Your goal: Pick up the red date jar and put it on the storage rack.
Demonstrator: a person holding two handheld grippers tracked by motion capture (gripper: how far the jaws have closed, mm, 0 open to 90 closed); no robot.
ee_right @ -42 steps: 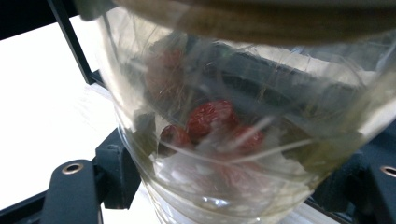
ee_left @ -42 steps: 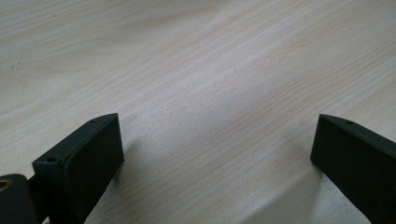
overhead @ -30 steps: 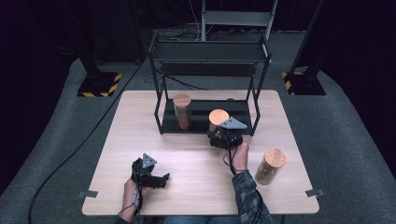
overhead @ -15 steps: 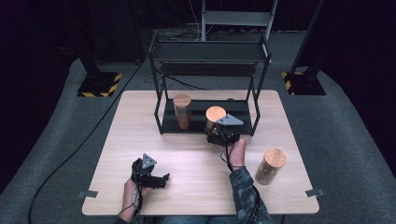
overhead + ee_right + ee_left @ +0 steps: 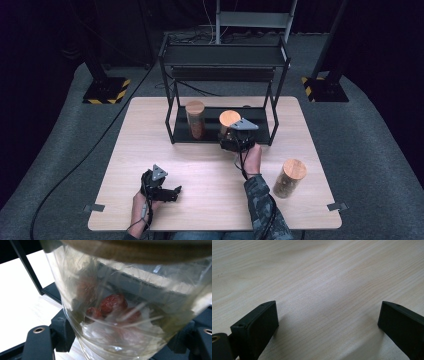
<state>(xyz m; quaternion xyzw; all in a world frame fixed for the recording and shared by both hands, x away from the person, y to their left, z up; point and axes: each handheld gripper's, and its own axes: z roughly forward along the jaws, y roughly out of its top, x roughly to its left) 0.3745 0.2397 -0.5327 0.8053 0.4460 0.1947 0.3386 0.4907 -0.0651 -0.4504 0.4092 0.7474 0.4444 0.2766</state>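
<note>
Three jars with wooden lids are in play, and the work looks to be moving them onto the lower shelf of the black rack [image 5: 171,95] at the far side of the surface [image 5: 150,145]. One jar [image 5: 195,119] already stands on that shelf, toward its left. The second jar [image 5: 229,120] is in the right gripper [image 5: 235,141], whose jaws are closed tight on its glass body; the right gripper view shows the glass between them, with reddish fruit and pale pieces inside. This jar sits at the shelf's near edge, just right of the first one. Whether its base rests on the shelf yet I cannot tell. The third jar [image 5: 289,178] waits on the surface, near the right edge, well apart from the rack.

The left gripper [image 5: 161,186] rests low at the near left, its jaws wide apart over bare wood and holding nothing.

By my reading, one jar is placed, one is nearly placed and not yet let go, and one is left.
</note>
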